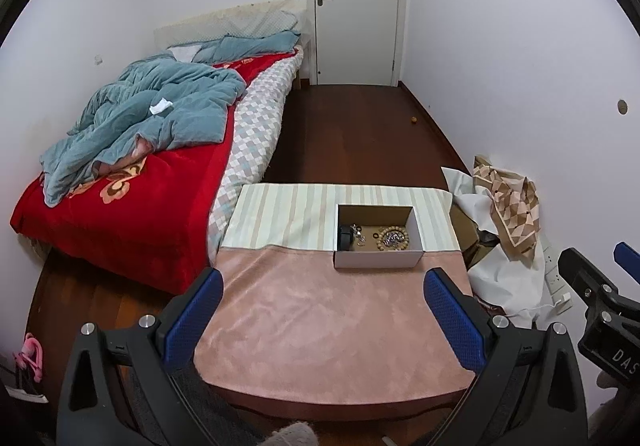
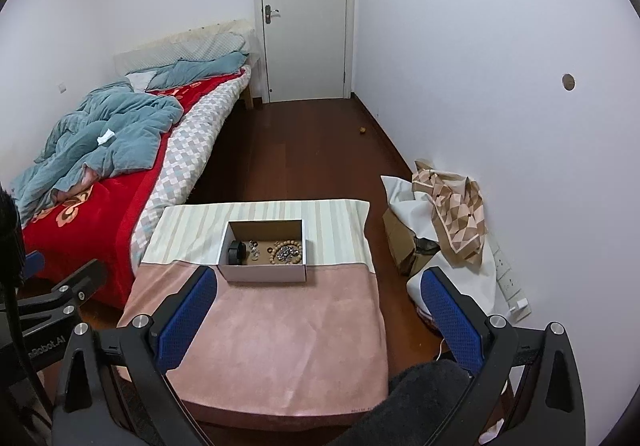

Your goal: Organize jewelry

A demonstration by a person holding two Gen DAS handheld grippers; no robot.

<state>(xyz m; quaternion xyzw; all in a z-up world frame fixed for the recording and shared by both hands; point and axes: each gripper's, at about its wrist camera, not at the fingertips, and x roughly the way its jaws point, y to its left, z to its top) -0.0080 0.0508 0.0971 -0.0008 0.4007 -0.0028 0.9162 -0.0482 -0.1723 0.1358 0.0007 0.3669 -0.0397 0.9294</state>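
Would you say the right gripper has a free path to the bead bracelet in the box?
Probably yes. The right gripper is open, the box has no lid, and only bare pink cloth lies between. The bead bracelet rests in the box's right half, tangled with metal pieces.

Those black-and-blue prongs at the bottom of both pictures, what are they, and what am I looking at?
They are handheld grippers; a person holds one in each hand, each carrying a forward-looking camera. One picture comes from the left gripper, the other from the right gripper. Both stand open and hold nothing. Ahead is a cloth-covered table with an open cardboard box. Inside lie a wooden bead bracelet, small metal pieces and a dark object I can't identify. A bed stands to the left.
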